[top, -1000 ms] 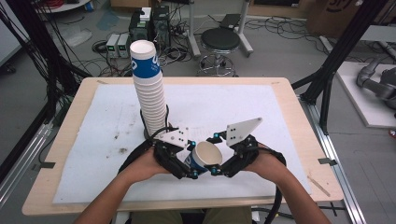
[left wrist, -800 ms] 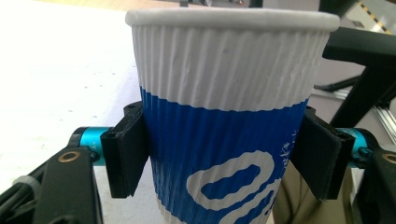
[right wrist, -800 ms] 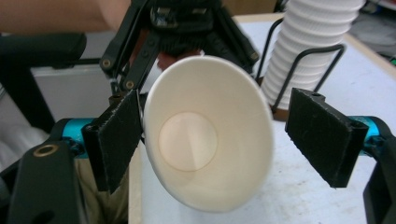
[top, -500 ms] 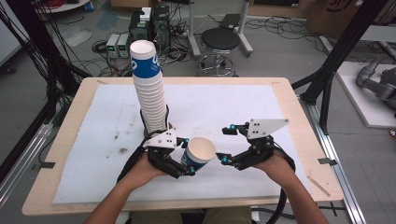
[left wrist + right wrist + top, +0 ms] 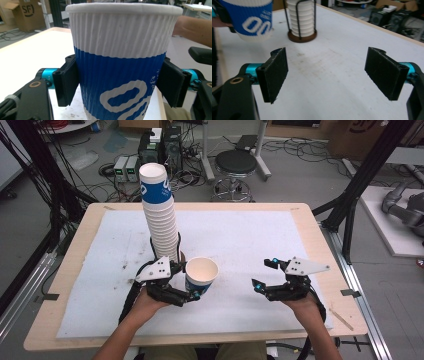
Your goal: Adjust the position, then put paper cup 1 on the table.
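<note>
White foam-topped table: left tool grips ribbed paper cup; right tool gapes, empty.

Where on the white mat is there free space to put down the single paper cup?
The white mat lies bare between the paper cup in the left gripper and the open right gripper, and across its far right half. It is crowded at the cup stack, just behind the left gripper.
</note>
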A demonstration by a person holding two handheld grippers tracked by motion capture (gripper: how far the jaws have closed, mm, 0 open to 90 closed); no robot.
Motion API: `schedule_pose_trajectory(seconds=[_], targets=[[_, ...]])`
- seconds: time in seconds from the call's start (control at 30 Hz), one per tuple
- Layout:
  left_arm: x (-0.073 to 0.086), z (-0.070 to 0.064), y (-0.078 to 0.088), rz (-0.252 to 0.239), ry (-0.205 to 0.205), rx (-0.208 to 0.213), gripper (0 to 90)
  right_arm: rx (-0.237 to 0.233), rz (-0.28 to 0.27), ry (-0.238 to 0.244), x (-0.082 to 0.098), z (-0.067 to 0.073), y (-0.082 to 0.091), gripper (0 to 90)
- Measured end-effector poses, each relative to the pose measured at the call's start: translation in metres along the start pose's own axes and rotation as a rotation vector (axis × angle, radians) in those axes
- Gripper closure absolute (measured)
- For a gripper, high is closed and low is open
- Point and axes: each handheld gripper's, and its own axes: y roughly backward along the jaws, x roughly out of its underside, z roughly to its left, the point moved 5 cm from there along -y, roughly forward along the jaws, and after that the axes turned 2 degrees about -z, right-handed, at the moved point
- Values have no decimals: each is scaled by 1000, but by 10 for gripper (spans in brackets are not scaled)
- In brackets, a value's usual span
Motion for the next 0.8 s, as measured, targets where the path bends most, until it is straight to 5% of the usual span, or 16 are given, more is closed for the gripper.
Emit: schedule_pose_trajectory(seconds=[0.23,0.8], targets=[[3,2,5,-36,4,-13,254,91,-1,-1,16,-10,6,193],[-3,-3,32,-125,-41,-50,253,136,-7,-19,27,-18,18,193]])
